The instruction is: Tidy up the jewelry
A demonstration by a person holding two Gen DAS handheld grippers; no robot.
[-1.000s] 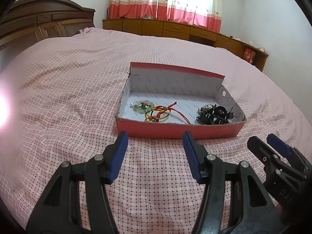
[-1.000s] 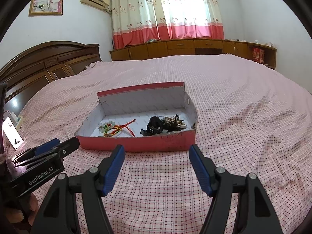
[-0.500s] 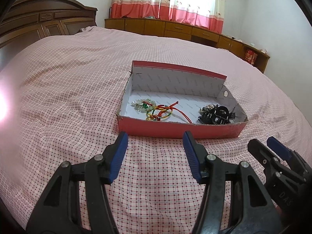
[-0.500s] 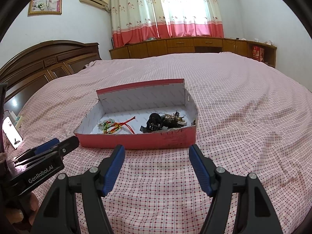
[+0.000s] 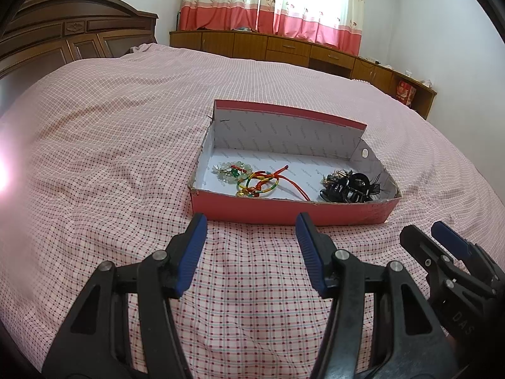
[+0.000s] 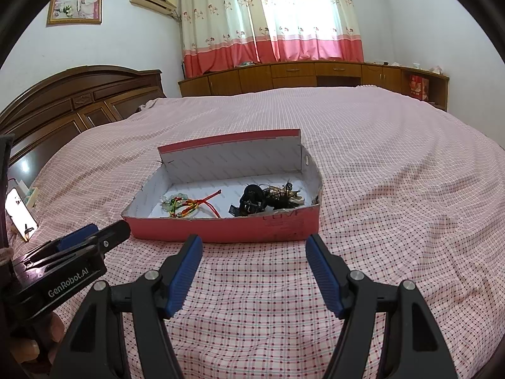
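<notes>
A shallow red cardboard box [image 5: 293, 213] [image 6: 221, 229] with a white inside lies on the pink checked bedspread. In its left part lie a pale green bead bracelet [image 5: 232, 170] and red and yellow cord bracelets [image 5: 262, 184] [image 6: 184, 205]. A heap of black hair clips [image 5: 350, 188] [image 6: 262, 199] fills its right part. My left gripper [image 5: 251, 224] [image 6: 94, 233] hovers over the bed just short of the box's front wall, open and empty. My right gripper [image 6: 252, 243] [image 5: 442, 237] stands beside it on the right, also open with nothing between its blue pads.
A dark wooden headboard [image 6: 72, 101] rises at the left. Low wooden cabinets [image 6: 315, 75] run under the curtained window at the far side. A lit phone [image 6: 19, 218] lies near the bed's left edge. Bare bedspread [image 6: 410, 189] surrounds the box.
</notes>
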